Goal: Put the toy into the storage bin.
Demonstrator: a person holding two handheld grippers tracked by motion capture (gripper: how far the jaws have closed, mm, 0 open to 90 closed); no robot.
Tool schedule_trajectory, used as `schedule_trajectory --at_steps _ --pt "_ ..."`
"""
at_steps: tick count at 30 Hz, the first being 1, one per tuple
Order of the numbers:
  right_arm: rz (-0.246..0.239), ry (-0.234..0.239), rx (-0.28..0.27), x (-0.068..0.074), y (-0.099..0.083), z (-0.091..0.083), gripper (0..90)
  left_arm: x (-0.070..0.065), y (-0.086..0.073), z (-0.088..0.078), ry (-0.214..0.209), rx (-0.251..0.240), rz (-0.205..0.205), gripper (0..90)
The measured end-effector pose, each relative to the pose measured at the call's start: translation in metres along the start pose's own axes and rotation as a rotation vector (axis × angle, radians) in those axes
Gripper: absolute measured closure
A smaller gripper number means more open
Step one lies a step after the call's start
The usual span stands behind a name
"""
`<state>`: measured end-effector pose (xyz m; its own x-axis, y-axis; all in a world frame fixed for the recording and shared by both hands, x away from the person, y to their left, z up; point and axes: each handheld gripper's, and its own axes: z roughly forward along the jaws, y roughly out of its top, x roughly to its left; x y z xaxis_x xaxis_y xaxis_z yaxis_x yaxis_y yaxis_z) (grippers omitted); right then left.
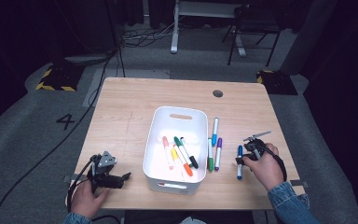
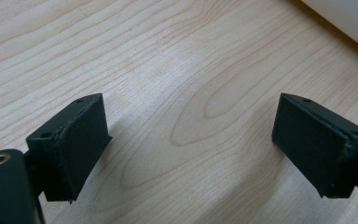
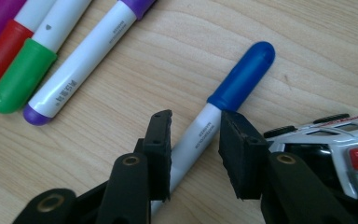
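Note:
A blue-capped marker lies on the wooden table, right of the white bin. My right gripper reaches down over it. In the right gripper view the marker's white barrel runs between the jaws of that gripper, the blue cap sticking out beyond them. The pads flank the barrel closely, with a sliver of gap on one side. My left gripper rests near the table's front left, jaws wide apart over bare wood.
Green, purple and light blue markers lie between the bin and the blue one. Several coloured markers lie inside the bin. A white toy car sits right beside my right jaw. The bin's wall is just beyond my left gripper.

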<state>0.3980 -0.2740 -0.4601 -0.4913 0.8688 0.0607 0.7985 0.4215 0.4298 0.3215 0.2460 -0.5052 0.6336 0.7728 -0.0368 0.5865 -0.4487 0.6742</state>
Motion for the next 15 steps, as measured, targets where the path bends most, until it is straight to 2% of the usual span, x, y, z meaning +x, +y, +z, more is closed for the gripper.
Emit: schedule_trajectory --at_steps 10,15 --pt "-0.035 -0.014 0.062 0.0043 0.0008 0.0070 67.0 0.0000 0.0000 0.0000 0.000 0.000 0.000 10.8" --pt "-0.087 -0.038 0.089 0.0071 0.0054 0.0084 65.9 -0.0002 -0.0001 -0.0001 -0.001 0.002 -0.003 10.8"
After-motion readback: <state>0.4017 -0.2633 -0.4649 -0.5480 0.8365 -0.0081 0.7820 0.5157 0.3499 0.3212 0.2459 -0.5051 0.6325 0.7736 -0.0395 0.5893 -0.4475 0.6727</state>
